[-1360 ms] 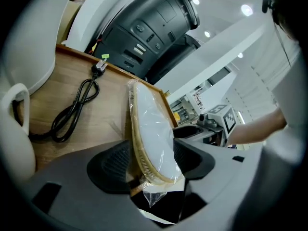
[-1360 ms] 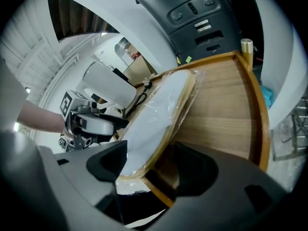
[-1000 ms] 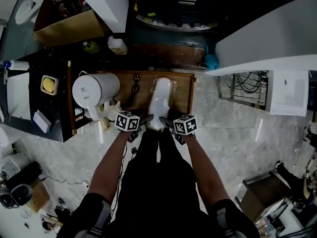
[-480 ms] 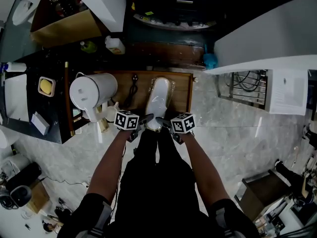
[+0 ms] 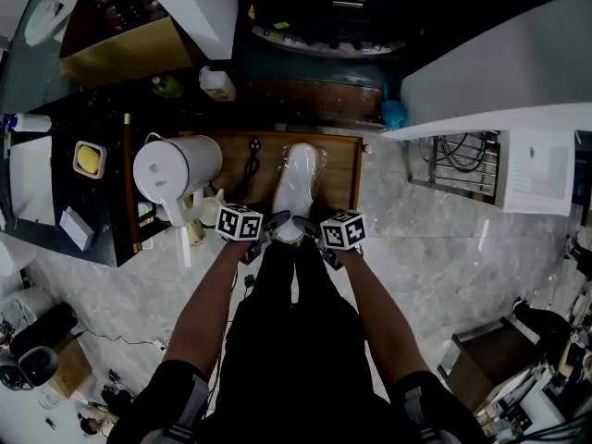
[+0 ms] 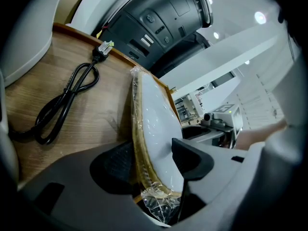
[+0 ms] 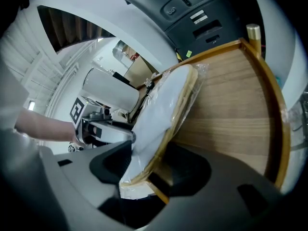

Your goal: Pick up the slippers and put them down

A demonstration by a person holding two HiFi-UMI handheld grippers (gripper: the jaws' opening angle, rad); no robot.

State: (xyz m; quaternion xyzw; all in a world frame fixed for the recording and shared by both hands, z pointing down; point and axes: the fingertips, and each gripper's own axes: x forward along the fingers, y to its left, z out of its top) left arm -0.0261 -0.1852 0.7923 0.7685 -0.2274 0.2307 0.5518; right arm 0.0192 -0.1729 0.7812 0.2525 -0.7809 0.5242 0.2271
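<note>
Pale marble flooring ringed the low wooden counter (image 5: 338, 169) where you stood with both arms reaching forward and down. The plastic-wrapped slippers (image 5: 298, 185) sat dead ahead of you over the counter's middle. Their long axis ran straight away from your body, near end at your hands, far end toward the far rim. Your left hand-held gripper (image 5: 275, 221) and right hand-held gripper (image 5: 309, 228) met that near end from either side, each clamped onto the packet, and neither arm was nearer than the other. From the head view the pair read only as a flat white shape. The two gripper views showed it turned up on edge, tan sole toward your left and white face toward your right. Only the left gripper view made plain the black cable (image 6: 62, 105), looped on the wood left of the slippers, near but apart from them. The right gripper view showed bare wood and a raised rim on the other side. No view settled whether the far end touched the counter. Setting it down would probably mean lowering along that same axis, with the right side the freer ground.
</note>
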